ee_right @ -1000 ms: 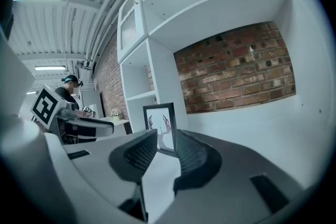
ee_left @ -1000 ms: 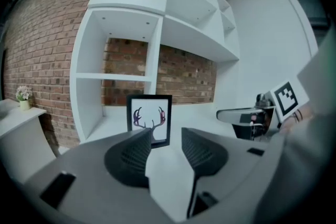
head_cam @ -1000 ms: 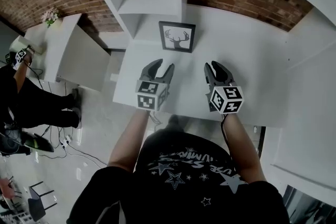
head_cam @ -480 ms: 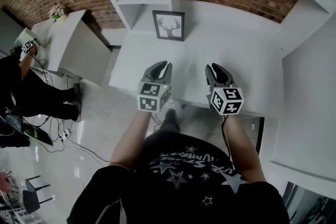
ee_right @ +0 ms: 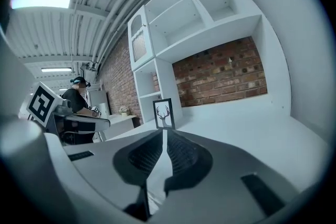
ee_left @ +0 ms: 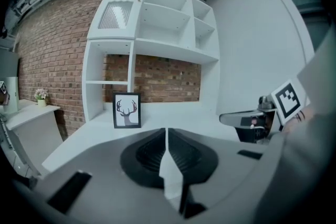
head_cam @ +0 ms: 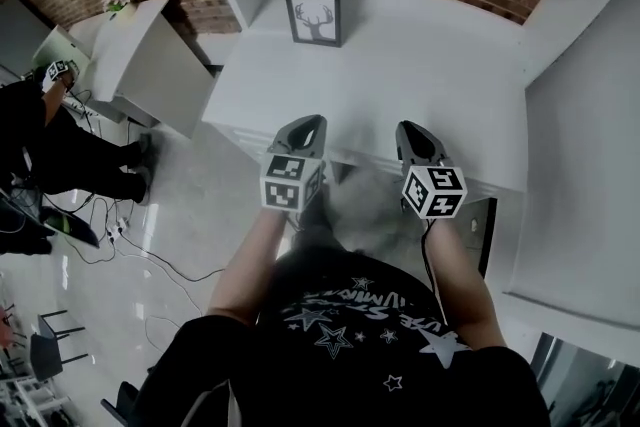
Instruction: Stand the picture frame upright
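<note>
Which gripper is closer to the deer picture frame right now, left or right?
Left. The left gripper sits almost straight in line with the picture frame; the right gripper is off to its right, farther away.

**Both grippers closed, nothing held**

The left gripper (head_cam: 305, 123) and right gripper (head_cam: 412, 128) are level with each other and apart, tips over the near edge of the desk (head_cam: 430, 65), pointing forward and slightly down. Both pairs of jaws have just been closing and now meet with nothing between them. The left forearm (head_cam: 245, 265) and right forearm (head_cam: 455, 270) are bare.
</note>
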A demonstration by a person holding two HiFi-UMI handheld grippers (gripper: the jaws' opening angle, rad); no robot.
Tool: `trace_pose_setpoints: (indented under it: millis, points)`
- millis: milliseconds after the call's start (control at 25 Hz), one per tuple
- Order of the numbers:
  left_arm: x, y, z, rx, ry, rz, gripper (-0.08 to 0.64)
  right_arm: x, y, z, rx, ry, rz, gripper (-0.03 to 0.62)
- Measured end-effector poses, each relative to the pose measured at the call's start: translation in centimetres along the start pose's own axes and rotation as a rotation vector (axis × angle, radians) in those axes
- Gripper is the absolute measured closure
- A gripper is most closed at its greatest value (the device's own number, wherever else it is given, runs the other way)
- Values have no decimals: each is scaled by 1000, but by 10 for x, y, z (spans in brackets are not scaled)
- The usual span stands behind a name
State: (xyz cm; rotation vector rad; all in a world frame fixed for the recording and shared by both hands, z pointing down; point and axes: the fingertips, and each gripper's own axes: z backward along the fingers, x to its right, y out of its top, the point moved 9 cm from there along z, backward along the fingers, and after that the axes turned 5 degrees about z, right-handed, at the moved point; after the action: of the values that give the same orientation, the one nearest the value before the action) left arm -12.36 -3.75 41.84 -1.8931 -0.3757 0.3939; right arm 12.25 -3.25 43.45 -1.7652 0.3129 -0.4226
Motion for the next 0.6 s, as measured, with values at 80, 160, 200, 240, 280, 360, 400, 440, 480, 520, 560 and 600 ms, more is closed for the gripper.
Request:
trace_pose_setpoints:
  millis: [80,160,200,240,280,360,400,440,480,520,560,600]
  points:
    - [13,-6,14,-6,10,3,534,0,-7,17,-7,7,-19,560]
    - [22,-13,28,-8,26,2,535,-3,-15,32,-13,19,-39,561]
    - [25,-16,35,-9,34,3,537,-6,-18,38,-15,26,-44,563]
    - [28,-19,40,-10,39,6,537,-9,-22,43,-18,32,-44,565]
    - [32,-21,45,-11,40,9,538,-12,-26,48,-22,37,-42,566]
    - [40,-26,55,-16,35,5,541,-17,-32,57,-28,43,-40,568]
    - [43,-29,59,-22,31,-2,541,-19,-35,60,-30,44,-42,568]
    - [46,-31,63,-28,27,-7,541,-21,-37,63,-31,45,-45,569]
    - [48,-33,66,-33,23,-11,541,-22,-39,65,-31,45,-48,569]
    - [50,-35,68,-38,19,-15,541,-23,-40,68,-33,47,-49,569]
    - [52,-37,71,-44,16,-18,541,-24,-42,69,-37,49,-46,569]
    - [54,-38,73,-48,13,-22,541,-26,-43,71,-42,52,-42,569]
